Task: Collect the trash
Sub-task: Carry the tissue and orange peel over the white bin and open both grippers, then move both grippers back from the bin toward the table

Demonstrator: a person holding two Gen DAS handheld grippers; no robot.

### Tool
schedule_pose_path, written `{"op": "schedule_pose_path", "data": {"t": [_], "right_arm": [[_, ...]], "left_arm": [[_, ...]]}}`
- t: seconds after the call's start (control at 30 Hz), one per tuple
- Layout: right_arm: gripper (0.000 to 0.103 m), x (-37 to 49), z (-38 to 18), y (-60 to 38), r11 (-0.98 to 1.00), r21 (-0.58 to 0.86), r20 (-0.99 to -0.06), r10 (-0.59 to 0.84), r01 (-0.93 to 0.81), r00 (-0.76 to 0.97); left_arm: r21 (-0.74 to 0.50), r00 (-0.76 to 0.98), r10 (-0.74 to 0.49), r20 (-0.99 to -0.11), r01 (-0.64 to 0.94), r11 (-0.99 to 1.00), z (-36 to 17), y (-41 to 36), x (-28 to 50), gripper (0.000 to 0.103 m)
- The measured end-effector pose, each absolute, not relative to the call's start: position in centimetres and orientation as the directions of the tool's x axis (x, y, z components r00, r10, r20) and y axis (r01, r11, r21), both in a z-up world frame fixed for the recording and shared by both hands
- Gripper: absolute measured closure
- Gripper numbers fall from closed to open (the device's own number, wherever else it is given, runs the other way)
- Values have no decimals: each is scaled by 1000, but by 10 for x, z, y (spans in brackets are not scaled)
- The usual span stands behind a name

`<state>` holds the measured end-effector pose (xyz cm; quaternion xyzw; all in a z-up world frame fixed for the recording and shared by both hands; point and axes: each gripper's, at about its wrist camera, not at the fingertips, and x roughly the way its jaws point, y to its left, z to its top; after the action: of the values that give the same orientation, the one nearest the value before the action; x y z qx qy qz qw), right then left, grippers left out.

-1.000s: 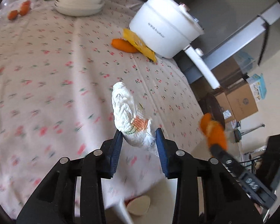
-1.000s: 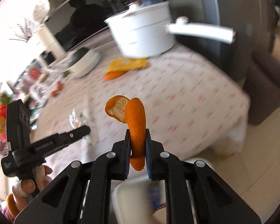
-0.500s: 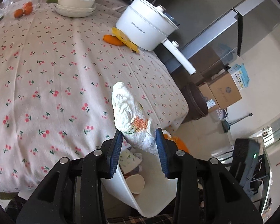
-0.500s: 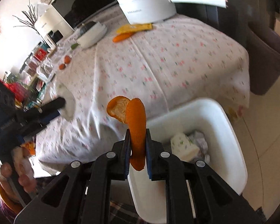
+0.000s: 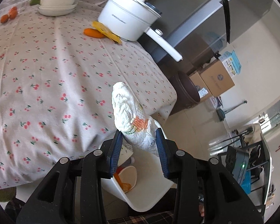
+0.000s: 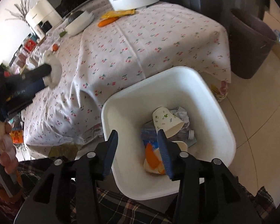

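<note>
Trash, item one: crumpled white paper towel with an orange-and-green printed motif (image 5: 132,119), pinched between the blue-padded fingers of the left tongs (image 5: 139,143), held in the air over the near edge of the tabletop and above the bin's rim. The same towel showed in the right wrist view (image 6: 53,71), gripped at the far left.

Trash, item two: curved strip of orange peel (image 6: 152,157), lying loose inside the white rectangular plastic bin (image 6: 222,115), resting on a small white paper cup at the bottom. Right tongs (image 6: 138,149) stood over the bin with jaws apart and nothing between them, having just been opening; the peel lay below, free of the pads.

Other bin contents: white paper cup printed with green leaves (image 6: 167,120), on its side; crumpled clear plastic beside it.

Tabletop (image 5: 46,71), covered in a cherry-print cloth: white lidded electric pot with a long handle (image 5: 130,24); yellow wrapper (image 5: 106,32) and an orange piece (image 5: 93,33) touching at its base; stacked white bowls (image 5: 57,5) holding a dark green squash.

Bin stood on the floor just beside the tabletop's corner.
</note>
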<state>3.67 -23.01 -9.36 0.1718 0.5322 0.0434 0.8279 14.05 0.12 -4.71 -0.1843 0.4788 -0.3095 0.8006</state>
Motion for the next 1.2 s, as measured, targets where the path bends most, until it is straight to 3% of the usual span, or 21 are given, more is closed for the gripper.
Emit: {"op": "schedule_pose_path", "data": {"t": [0.23, 0.5, 0.63, 0.73, 0.8, 1.2], "right_arm": [[40, 30, -90, -255, 947, 243, -863, 112, 208, 493], [40, 27, -87, -283, 920, 253, -854, 68, 298, 516], [40, 28, -88, -285, 915, 254, -856, 62, 312, 514], [39, 28, -86, -285, 915, 242, -854, 43, 323, 518], [32, 27, -85, -285, 913, 230, -850, 20, 337, 526], [18, 38, -76, -264, 947, 74, -828, -116, 313, 548]], "left_arm": [[-583, 304, -701, -645, 398, 708, -45, -26, 129, 68], [-557, 201, -712, -673, 495, 666, -53, -58, 115, 66], [-530, 153, -688, -709, 528, 664, -62, -71, 107, 50], [-519, 152, -677, -720, 530, 671, -66, -74, 105, 46], [-503, 170, -665, -728, 527, 685, -66, -72, 106, 44], [-226, 458, -481, -747, 506, 832, -51, -58, 109, 24]]}}
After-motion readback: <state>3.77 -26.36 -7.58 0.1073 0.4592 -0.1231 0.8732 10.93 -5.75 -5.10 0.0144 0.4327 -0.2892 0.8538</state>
